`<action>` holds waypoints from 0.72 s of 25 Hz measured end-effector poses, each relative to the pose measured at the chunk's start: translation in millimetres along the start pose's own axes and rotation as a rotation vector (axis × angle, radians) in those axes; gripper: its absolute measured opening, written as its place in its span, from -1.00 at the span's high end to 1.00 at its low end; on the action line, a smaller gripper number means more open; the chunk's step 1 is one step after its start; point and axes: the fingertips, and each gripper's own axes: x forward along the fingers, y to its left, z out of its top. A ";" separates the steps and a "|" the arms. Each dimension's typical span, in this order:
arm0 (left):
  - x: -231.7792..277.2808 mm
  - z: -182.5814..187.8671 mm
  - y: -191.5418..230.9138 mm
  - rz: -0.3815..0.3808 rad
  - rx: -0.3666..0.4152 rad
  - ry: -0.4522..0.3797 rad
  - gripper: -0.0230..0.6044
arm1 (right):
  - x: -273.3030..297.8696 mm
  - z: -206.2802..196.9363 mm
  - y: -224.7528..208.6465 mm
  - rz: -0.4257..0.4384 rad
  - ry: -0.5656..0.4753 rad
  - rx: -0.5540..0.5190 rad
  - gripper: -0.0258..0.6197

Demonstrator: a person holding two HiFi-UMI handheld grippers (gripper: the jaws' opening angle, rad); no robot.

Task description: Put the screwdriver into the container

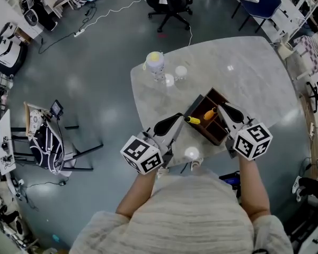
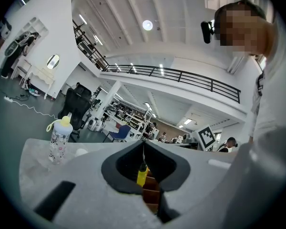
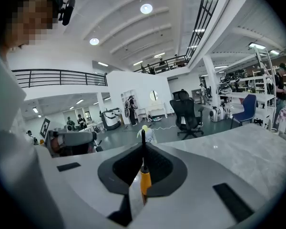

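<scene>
Yellow screwdriver (image 1: 193, 120) is held by the left tool (image 1: 180, 117), whose jaws are closed on it. Its handle hangs just over the left edge of the wooden container (image 1: 218, 137), which stands on the tabletop (image 1: 244, 73). The right tool (image 1: 223, 107) is closed too. It seems to clamp an orange screwdriver (image 1: 209, 113) that reaches into one compartment of the container.

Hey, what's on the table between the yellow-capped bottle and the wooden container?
In the head view, two small white round objects sit near the bottle; the rest up to the container is bare.
</scene>
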 end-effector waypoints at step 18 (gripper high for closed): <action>19.1 -9.9 2.3 -0.039 -0.019 0.046 0.85 | -10.3 -12.1 -27.0 -0.083 0.003 0.060 0.85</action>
